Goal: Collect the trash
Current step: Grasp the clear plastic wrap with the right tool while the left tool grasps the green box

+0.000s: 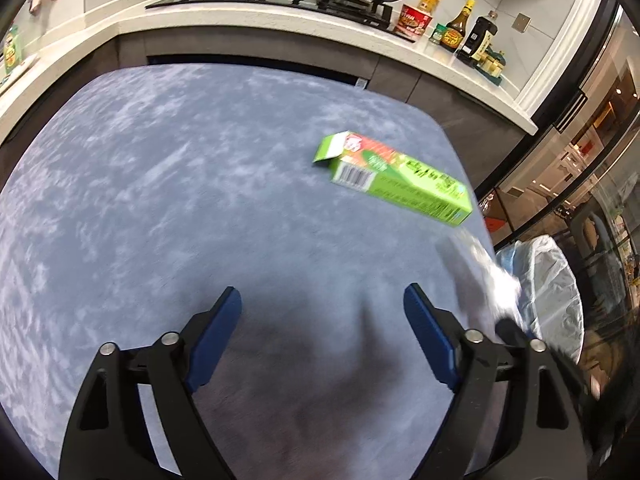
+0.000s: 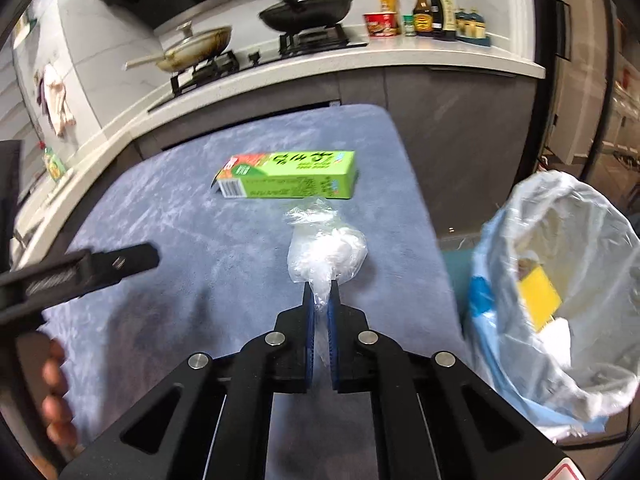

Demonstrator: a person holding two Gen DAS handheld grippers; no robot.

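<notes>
Clear plastic wrap (image 2: 326, 250) pinched in right gripper (image 2: 321, 300); left gripper (image 1: 322, 306) spread, empty; green box (image 2: 288, 176) on mat (image 2: 192, 240).

Bright, even indoor light. Both fisheye views bow strongly, with dark corners. Soft shadows fall on the table (image 1: 160, 200) beneath each claw. The green box (image 1: 394, 178) is motion-blurred; glare whitens the bin liner (image 2: 560, 208).

Green cardboard carton (image 2: 286, 176) lies on its side on the blue-grey velvet-covered desk (image 2: 192, 240), far side. Crumpled clear plastic bag (image 2: 326, 248) just in front of it. Plastic-lined trash bin (image 2: 560, 300) right of desk, yellow item (image 2: 538, 296) inside. Kitchen counter (image 2: 400, 60) behind.
</notes>
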